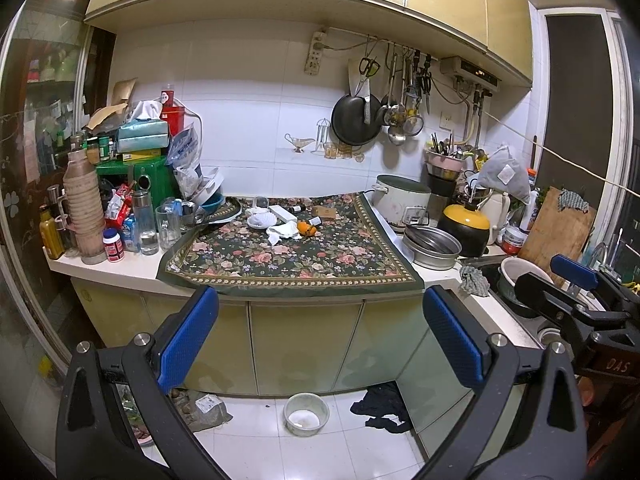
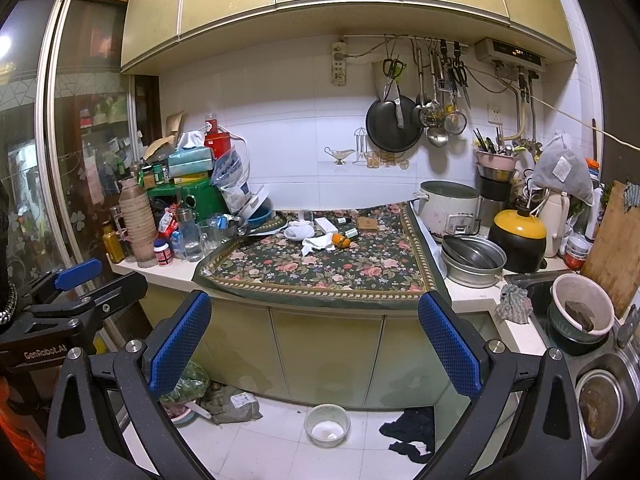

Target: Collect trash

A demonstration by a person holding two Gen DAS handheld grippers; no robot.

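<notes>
A crumpled white tissue lies on the floral cloth on the counter, beside an orange peel and a white foam net. A small white box and small bottles lie behind them. My left gripper is open and empty, well back from the counter. My right gripper is open and empty, at the same distance. Each gripper shows at the edge of the other's view, the right and the left.
Cups, jars and boxes crowd the counter's left end. A rice cooker, steel pots and a sink with bowls are at the right. On the floor lie a bowl, a dark cloth and bags.
</notes>
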